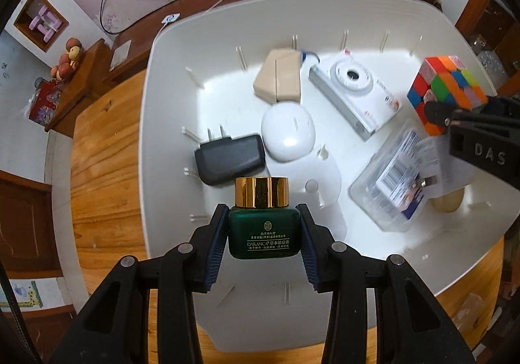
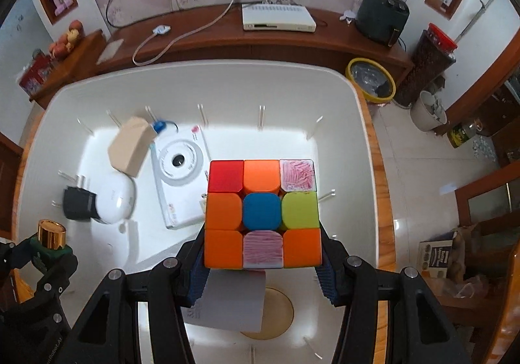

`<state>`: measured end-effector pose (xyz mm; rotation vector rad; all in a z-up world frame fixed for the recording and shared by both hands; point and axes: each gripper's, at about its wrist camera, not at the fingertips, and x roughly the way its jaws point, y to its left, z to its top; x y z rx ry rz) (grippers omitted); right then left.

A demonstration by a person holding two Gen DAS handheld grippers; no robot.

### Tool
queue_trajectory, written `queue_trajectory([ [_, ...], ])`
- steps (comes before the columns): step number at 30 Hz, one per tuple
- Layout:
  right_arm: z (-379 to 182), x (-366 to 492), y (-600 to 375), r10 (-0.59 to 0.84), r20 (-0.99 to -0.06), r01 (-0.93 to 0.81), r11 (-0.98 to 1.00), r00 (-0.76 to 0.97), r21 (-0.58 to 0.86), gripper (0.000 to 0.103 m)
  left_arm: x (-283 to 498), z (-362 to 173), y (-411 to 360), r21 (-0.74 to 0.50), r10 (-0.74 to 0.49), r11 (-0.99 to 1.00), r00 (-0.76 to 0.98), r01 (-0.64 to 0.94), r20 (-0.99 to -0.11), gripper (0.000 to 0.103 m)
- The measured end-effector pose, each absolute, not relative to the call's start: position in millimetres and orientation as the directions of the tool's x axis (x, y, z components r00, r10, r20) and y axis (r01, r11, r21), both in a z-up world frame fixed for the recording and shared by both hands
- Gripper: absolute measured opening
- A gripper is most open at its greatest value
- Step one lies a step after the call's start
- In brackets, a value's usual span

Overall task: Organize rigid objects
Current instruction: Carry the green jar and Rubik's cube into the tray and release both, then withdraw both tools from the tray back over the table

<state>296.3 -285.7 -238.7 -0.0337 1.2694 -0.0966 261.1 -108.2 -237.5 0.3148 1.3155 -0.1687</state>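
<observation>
1. Left claw (image 1: 264, 235) pinches a green jar (image 1: 262, 234) with a gold lid by its flat sides, held above the near rim of the white bin (image 1: 169, 48).
2. Right claw (image 2: 261, 261) pinches a colour cube (image 2: 261, 212) by two opposite faces, above the near part of the same bin.
3. Inside the bin, below the cube, lie a clear packet (image 1: 395, 178) with a barcode label and a round tan disc (image 2: 282, 308).
4. Further in the bin from the jar: a black plug adapter (image 1: 229, 159), a white rounded case (image 1: 287, 133), a beige block (image 1: 279, 77) and a white camera box (image 1: 357, 94).
5. Both loads look due to be set down in the bin. I would lower the jar onto the bare floor just nearer than the adapter, upright, and spread the claw only once its base rests.
6. For the cube, steer toward the bare floor beyond the packet and beside the camera box; landing on the packet could tip it.
7. Beyond the bin, on the wooden bench (image 1: 104, 142), nothing calls for handling.
</observation>
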Motion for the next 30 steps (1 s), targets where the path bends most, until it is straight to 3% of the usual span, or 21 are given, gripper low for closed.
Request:
queue_trajectory([
  [10, -227.9, 280.7, -277.7, -0.114, -0.941, 0.023, 0.993, 0.319, -0.113, 0.068, 248.7, -241.4, -112.1, 0.123, 0.057, 0.946, 0.221, 0.3, -0.974, 0.049],
  [12, -222.4, 275.2, -274.0, -0.122, -0.933, 0.012, 0.992, 0.339, -0.126, 0.068, 244.4, -234.5, -115.4, 0.138, 0.062, 0.943, 0.247, 0.303, -0.967, 0.069],
  [15, -213.2, 264.6, -269.2, -0.112, -0.924, 0.001, 0.993, 0.366, -0.12, 0.068, 237.3, -221.1, -118.6, 0.146, 0.057, 0.941, 0.283, 0.304, -0.957, 0.079],
  [30, -159.8, 186.0, -266.5, -0.055, -0.886, 0.021, 0.998, 0.46, -0.051, 0.068, 188.3, -173.4, -102.2, 0.132, 0.033, 0.951, 0.33, 0.281, -0.943, 0.08],
])
